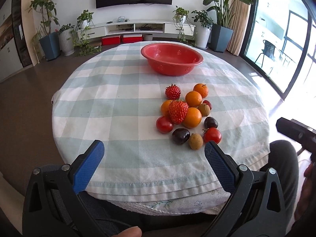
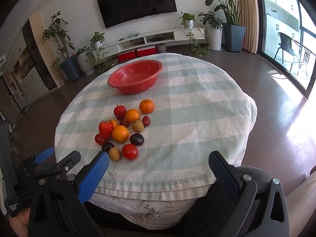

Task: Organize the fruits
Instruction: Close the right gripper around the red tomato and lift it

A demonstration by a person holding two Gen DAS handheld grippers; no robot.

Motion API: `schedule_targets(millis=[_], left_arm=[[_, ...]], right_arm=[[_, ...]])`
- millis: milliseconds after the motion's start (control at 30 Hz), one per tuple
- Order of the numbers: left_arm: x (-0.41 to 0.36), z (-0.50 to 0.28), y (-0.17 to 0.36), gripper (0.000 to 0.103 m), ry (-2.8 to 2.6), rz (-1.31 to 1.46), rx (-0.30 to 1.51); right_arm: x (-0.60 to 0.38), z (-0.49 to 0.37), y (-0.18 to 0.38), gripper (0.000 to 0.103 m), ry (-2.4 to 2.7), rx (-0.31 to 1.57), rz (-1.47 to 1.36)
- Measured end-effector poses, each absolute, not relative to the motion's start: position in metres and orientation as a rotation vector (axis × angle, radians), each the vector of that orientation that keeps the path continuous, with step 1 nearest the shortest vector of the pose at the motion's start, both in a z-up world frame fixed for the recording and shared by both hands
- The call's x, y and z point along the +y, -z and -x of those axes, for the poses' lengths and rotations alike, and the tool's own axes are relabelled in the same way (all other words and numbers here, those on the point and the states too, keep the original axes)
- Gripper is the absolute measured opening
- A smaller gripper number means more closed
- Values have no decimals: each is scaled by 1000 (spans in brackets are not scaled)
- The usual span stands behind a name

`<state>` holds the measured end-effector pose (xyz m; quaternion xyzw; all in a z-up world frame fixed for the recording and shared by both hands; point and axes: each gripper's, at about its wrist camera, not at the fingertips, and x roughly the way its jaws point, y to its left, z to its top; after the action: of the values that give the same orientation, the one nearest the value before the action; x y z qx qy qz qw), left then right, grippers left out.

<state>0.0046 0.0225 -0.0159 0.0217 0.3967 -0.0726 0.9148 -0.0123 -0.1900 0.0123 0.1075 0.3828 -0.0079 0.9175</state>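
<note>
A pile of fruit (image 1: 187, 116) lies on the checked tablecloth: strawberries (image 1: 177, 111), oranges (image 1: 192, 117), cherry tomatoes (image 1: 212, 135), dark plums (image 1: 180, 136) and small brown fruits (image 1: 195, 141). The pile also shows in the right wrist view (image 2: 124, 132). An empty red colander bowl (image 1: 171, 58) stands behind it, seen too in the right wrist view (image 2: 135, 76). My left gripper (image 1: 154, 154) is open and empty at the table's near edge, left of the pile. My right gripper (image 2: 159, 162) is open and empty, right of the pile.
The round table (image 1: 118, 102) has a blue-and-white cloth hanging over its edges. The left gripper shows at the left of the right wrist view (image 2: 57, 158). Potted plants, a TV stand and a glass door stand beyond the table.
</note>
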Motion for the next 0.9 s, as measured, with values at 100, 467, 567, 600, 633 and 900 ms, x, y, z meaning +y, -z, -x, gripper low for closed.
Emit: schedule_targets(millis=[100, 467, 567, 600, 633, 900], left_arm=[[23, -4, 28, 103, 132, -94, 877], [28, -43, 33, 103, 229, -116, 921], [23, -53, 32, 102, 300, -145, 909], [23, -57, 33, 99, 321, -152, 910], [22, -61, 35, 97, 350, -151, 918], [16, -74, 50, 66, 549, -128, 958]], right_arm=[[-197, 4, -8, 103, -10, 784, -285], [-168, -30, 23, 92, -203, 870, -173], [-163, -43, 38, 78, -191, 923, -140], [-163, -49, 44, 73, -189, 943, -129], [-160, -53, 49, 72, -190, 960, -122], [-158, -71, 75, 66, -249, 1055, -132]])
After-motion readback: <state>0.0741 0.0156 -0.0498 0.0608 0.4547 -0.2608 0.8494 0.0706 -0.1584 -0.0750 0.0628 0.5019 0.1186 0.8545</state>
